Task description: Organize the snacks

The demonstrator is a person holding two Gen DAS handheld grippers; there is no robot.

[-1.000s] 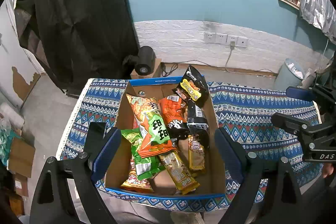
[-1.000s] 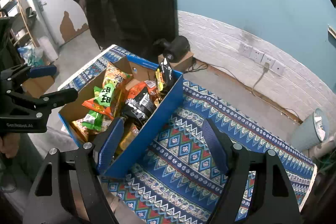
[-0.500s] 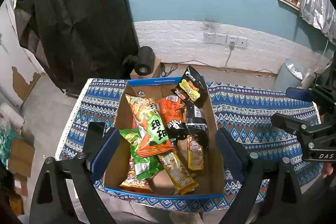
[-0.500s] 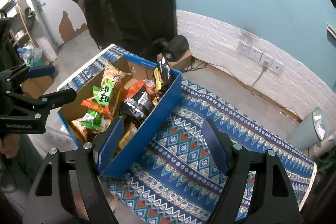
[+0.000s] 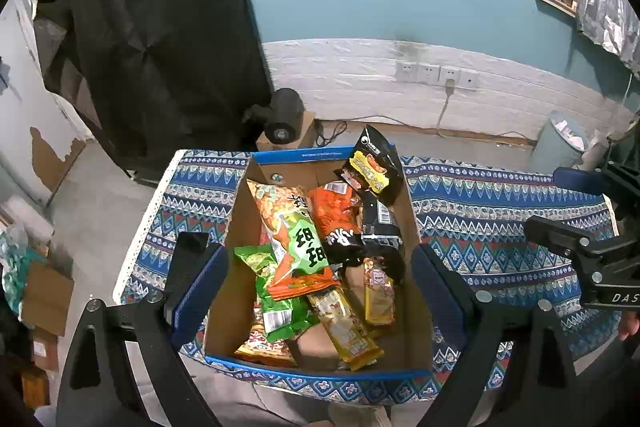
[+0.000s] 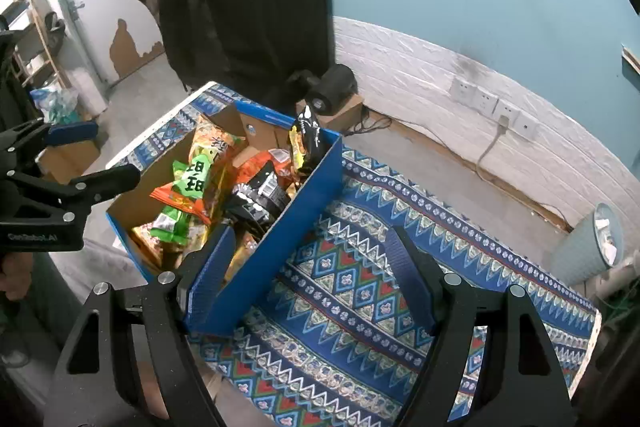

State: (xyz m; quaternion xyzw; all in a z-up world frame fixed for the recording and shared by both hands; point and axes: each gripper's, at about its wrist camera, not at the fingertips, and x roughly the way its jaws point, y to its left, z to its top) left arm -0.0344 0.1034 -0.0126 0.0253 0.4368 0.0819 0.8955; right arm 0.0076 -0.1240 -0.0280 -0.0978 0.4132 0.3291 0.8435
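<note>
1. Seen from the left wrist, the left tool hangs above the open cardboard box, its two blue-padded fingers spread wide and released, nothing between them.
2. Inside the box the snacks lie in a loose heap: an orange-and-green bag on top, a green packet under its lower edge, an orange-red packet just beside it, and a black packet to the right.
3. A black-and-yellow packet leans upright at the far right corner, poking above the blue rim.
4. Two yellow bars lie near the front wall of the box.
5. The box sits on a table covered with a blue patterned cloth; the right tool shows at the right edge of this view, over the cloth.
6. From the right wrist, the right tool is likewise spread open and empty; one finger overlaps the box's blue side wall, the other sits over the cloth.
7. The left tool shows at the left of this view, beside the box, its fingers parted.
8. A pale bin stands on the floor beyond the table.
</note>
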